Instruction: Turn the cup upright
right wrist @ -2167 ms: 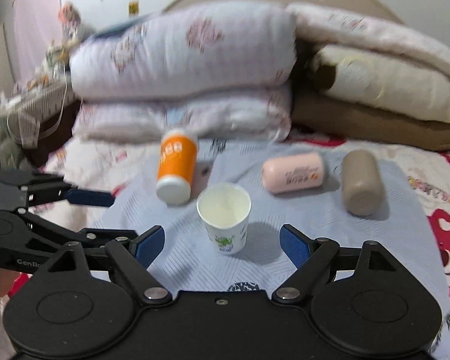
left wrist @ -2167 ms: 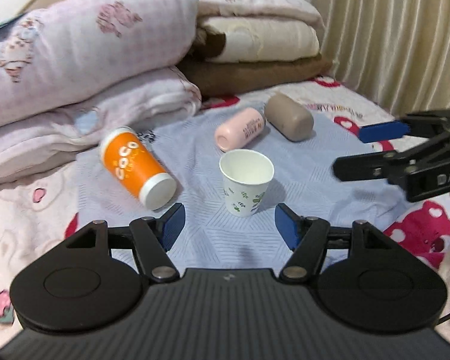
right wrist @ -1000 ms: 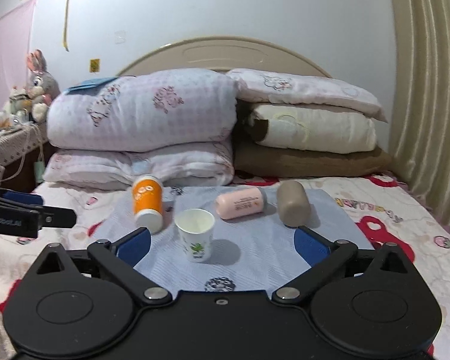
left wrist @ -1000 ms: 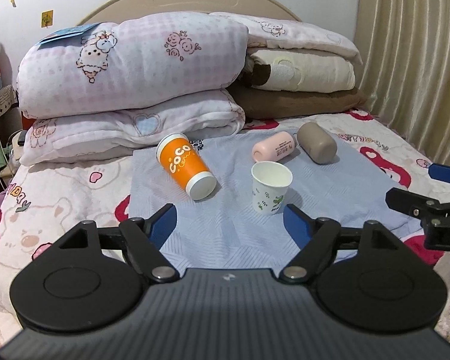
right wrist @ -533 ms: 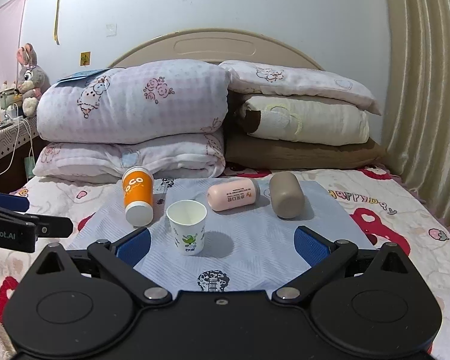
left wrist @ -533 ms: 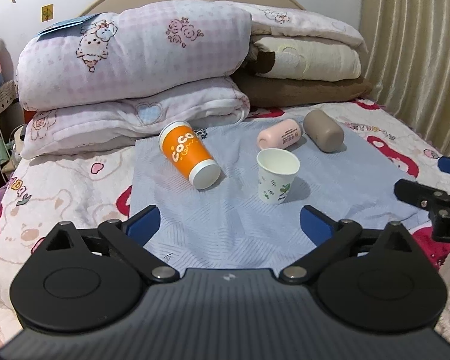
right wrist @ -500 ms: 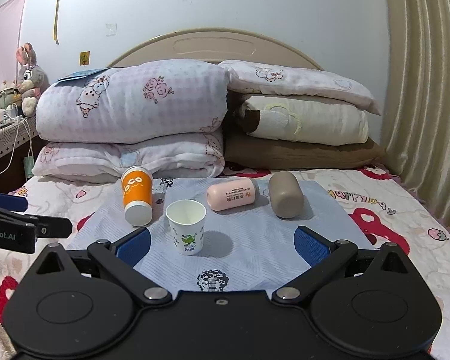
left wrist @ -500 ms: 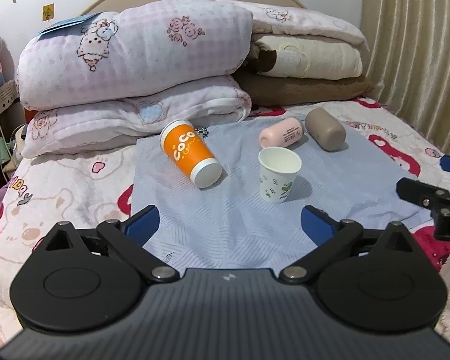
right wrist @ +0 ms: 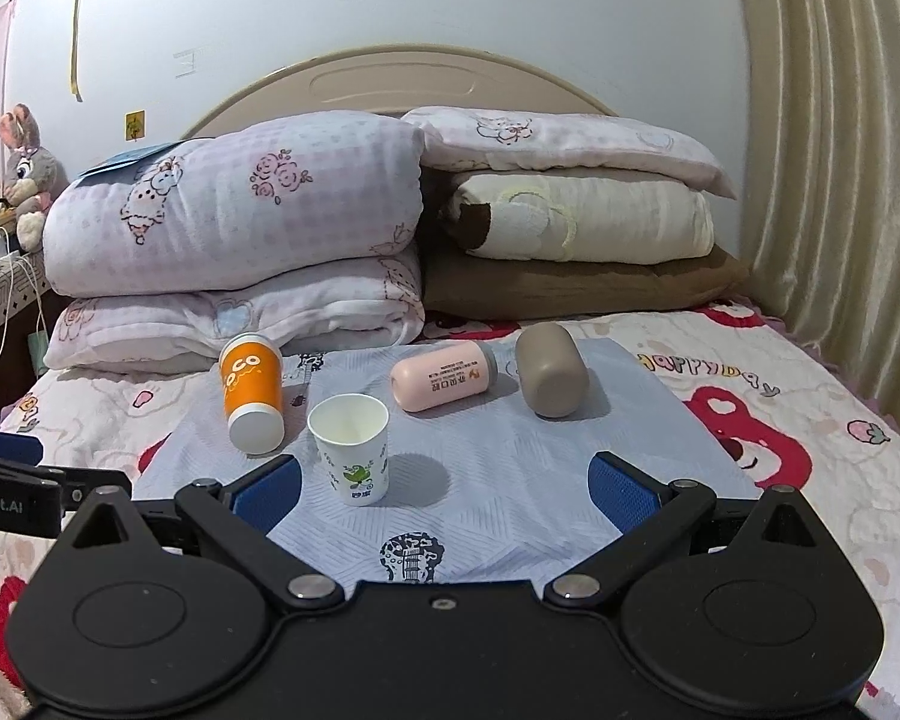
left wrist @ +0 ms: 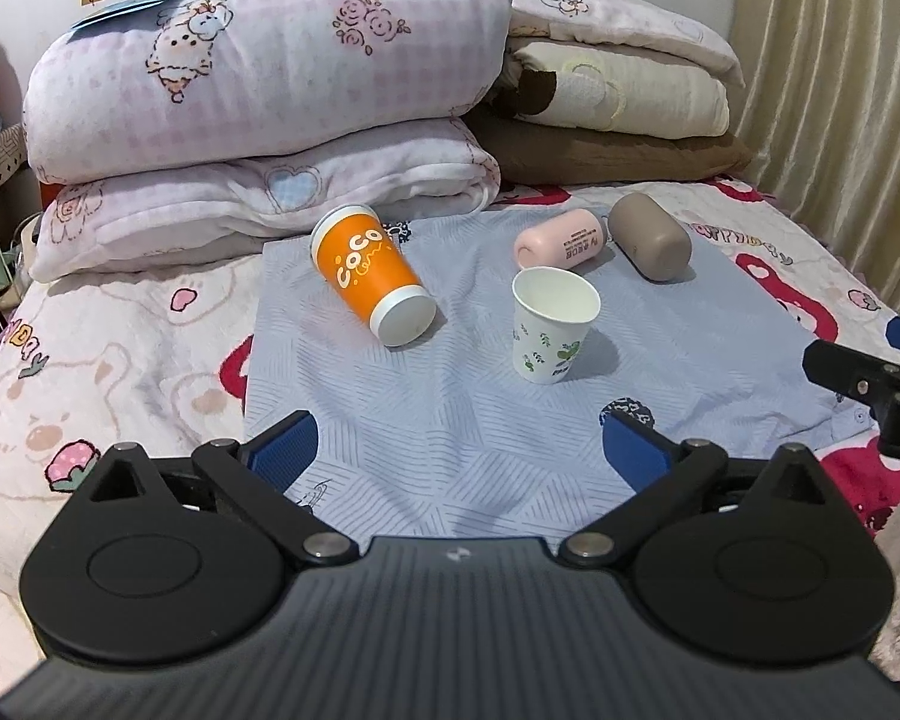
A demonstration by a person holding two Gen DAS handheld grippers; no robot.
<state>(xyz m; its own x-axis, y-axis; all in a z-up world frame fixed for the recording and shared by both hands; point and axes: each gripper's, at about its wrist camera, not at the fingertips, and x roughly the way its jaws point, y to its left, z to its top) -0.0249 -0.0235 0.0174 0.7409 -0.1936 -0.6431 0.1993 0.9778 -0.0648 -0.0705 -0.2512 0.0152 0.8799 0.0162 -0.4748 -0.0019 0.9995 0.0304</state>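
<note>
A white paper cup with green leaf print [left wrist: 553, 333] stands upright, mouth up, on a light blue cloth [left wrist: 450, 420]; it also shows in the right wrist view [right wrist: 351, 447]. An orange "COCO" cup [left wrist: 369, 273] lies on its side to its left [right wrist: 252, 384]. A pink cup [left wrist: 561, 237] and a taupe cup [left wrist: 651, 235] lie on their sides behind it. My left gripper [left wrist: 456, 447] is open and empty, well back from the cups. My right gripper [right wrist: 444, 489] is open and empty, also held back.
Folded quilts and pillows [right wrist: 240, 228] are stacked at the head of the bed behind the cloth. A curtain [right wrist: 840, 180] hangs on the right. A bedside table with a plush toy [right wrist: 21, 180] is at the far left. The bedsheet [left wrist: 120, 360] surrounds the cloth.
Both grippers have pulled back and away from the upright white cup over the last two seconds. The left gripper's jaws have opened wider. The cups have not moved.
</note>
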